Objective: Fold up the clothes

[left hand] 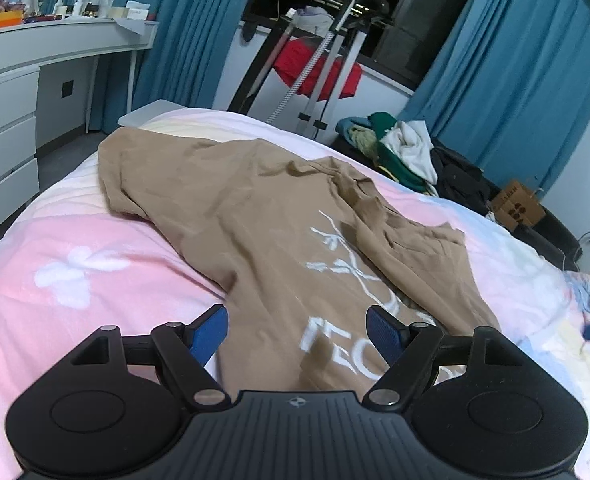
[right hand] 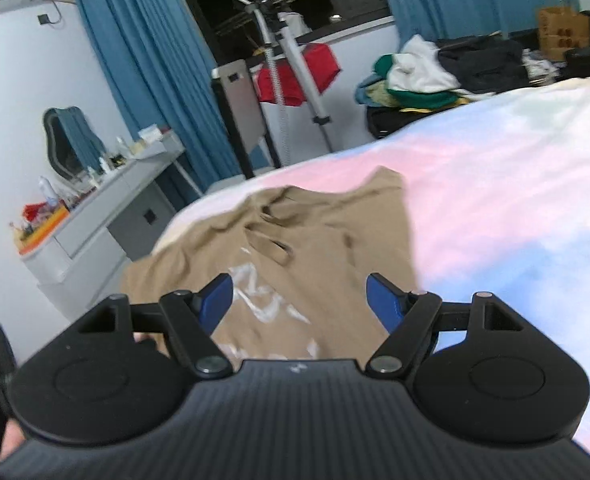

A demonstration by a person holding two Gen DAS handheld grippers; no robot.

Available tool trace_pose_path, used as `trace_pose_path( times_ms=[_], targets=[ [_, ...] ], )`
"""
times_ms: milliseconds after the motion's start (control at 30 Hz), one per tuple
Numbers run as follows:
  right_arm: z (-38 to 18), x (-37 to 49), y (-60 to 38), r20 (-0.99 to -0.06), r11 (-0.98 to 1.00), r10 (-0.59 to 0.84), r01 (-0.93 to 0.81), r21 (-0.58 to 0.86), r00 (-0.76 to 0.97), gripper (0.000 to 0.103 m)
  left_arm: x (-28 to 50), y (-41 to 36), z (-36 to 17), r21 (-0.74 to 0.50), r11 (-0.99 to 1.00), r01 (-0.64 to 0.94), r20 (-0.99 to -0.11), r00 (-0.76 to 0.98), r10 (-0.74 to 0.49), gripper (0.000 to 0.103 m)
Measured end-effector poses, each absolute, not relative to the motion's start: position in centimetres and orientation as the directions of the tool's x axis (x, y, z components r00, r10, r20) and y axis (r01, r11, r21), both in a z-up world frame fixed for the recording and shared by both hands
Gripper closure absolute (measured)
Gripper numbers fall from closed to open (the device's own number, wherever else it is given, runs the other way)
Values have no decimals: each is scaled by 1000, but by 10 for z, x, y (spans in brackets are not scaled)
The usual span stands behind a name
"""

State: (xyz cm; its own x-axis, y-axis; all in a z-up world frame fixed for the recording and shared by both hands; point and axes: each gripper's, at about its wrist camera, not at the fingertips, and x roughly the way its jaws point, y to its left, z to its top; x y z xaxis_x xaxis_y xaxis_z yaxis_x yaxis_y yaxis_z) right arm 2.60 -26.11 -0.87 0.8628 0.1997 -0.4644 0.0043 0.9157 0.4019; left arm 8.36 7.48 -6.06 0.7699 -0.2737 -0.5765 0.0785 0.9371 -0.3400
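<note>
left gripper [left hand: 298, 330] jaws wide, empty, low centre over tan shirt [left hand: 279, 216]; shirt's white print partly cut off by gripper body. right gripper [right hand: 298, 300] also spread, empty, view blurred. shirt crumpled mid-frame on pink bedspread [left hand: 75, 248]. clothes pile [left hand: 411, 156] right, dresser [left hand: 11, 128] upper left, curtains [left hand: 515, 80] behind.

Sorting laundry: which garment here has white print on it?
The tan shirt spread on the bed; the red cloth and the pile show none.
</note>
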Motion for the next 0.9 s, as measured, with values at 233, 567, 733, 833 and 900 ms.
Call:
trace_pose_path(
  times_ms=[233,567,733,833,900],
  targets=[
    [-13,-37,-286,-402,891,133,69,449,906,28,50,39,-47,-323,930,175,-557,760,-336,27],
    [-40,-34,-349,-414,793,-61,295,532,908,28,109,-92,-51,-225,935,275,-600,717,-355,34],
    [-67,-26,-385,-468,700,-117,407,587,876,26,170,-144,-81,-187,957,222,-649,704,-290,44],
    [-80,-15,-396,-488,661,-117,435,612,865,25,198,-157,-99,-189,965,184,-679,685,-264,58],
    [-85,-8,-400,-486,649,-107,432,627,867,25,207,-160,-106,-177,966,188,-682,684,-258,76]
  ],
)
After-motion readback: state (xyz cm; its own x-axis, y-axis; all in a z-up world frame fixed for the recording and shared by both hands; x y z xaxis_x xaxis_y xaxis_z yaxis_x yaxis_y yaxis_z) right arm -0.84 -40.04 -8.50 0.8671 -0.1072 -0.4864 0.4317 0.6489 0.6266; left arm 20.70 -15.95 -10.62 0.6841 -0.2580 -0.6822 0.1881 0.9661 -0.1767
